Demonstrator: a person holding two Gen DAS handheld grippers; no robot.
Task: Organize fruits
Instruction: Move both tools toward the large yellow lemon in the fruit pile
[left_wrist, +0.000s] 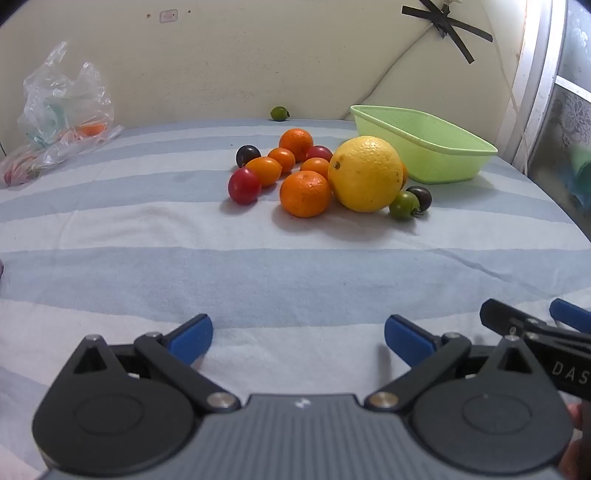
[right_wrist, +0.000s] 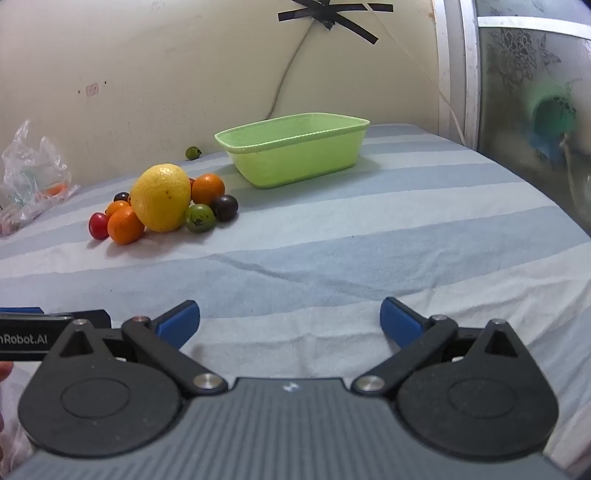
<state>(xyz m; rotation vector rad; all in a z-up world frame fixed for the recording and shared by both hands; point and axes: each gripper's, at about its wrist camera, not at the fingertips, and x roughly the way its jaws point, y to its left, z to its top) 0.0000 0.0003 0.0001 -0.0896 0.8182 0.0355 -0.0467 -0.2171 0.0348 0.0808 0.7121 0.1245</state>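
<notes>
A pile of fruit lies on the striped cloth: a big yellow citrus, orange mandarins, a red tomato, a green tomato and dark ones. An empty green basin stands behind and to the right of the pile. My left gripper is open and empty, well short of the pile. My right gripper is open and empty, to the right of the left one.
A small green fruit lies alone by the wall. A clear plastic bag with more items lies at the far left. A window frame borders the right side. The right gripper's body shows beside the left one.
</notes>
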